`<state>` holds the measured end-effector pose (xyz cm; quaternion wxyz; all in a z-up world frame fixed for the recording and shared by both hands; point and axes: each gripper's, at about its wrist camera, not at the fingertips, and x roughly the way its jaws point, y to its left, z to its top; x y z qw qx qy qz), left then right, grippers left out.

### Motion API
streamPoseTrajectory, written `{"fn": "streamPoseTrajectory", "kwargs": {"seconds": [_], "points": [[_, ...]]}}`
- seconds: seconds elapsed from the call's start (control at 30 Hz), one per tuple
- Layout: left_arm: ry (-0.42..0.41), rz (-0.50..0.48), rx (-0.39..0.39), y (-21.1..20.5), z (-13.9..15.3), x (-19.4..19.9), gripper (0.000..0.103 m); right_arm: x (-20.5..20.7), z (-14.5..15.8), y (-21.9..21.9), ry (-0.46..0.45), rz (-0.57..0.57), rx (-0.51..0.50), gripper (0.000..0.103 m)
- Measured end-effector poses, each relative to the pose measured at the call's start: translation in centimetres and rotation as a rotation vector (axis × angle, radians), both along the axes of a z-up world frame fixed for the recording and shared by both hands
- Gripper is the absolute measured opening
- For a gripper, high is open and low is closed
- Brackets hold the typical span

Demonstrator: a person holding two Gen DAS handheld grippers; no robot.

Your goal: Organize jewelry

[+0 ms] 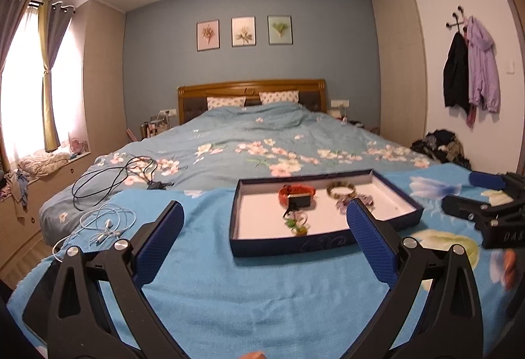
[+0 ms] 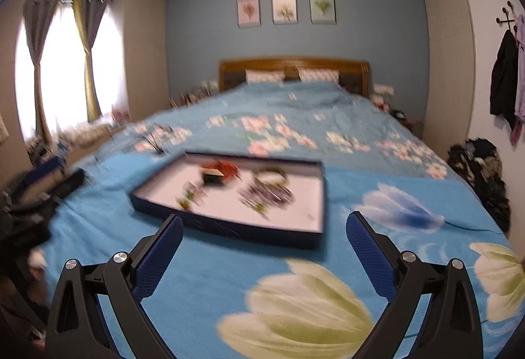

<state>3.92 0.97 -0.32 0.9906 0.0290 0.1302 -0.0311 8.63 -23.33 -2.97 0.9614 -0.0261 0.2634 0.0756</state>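
Both grippers hovered, fingers spread and holding nothing, over the blue blanket (image 1: 262,293) near the jewelry tray.

The left gripper (image 1: 264,221) sat just in front of the shallow navy tray (image 1: 295,246), which lay flat on the blanket at the foot of the bed. Inside lay an orange-strapped watch (image 1: 297,195), a greenish bangle (image 1: 341,188), a purple beaded piece (image 1: 367,200) partly hidden behind one finger, and a small green trinket (image 1: 297,226). The right gripper (image 2: 264,223) faced the same tray from its right; that view was blurred. A white cable (image 1: 105,224) lay left of the tray.
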Motion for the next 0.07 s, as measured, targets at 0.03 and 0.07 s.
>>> {"fn": "streamPoseTrajectory", "kwargs": {"seconds": [0.03,0.07], "points": [[0.016,-0.004,0.000,0.17,-0.07,0.24,0.098,0.84,-0.42,-1.11,0.048,-0.021,-0.009,0.096],[0.042,-0.006,0.000,0.51,-0.23,0.67,0.098,0.84,-0.42,-1.11,0.048,-0.021,-0.009,0.096]]}}
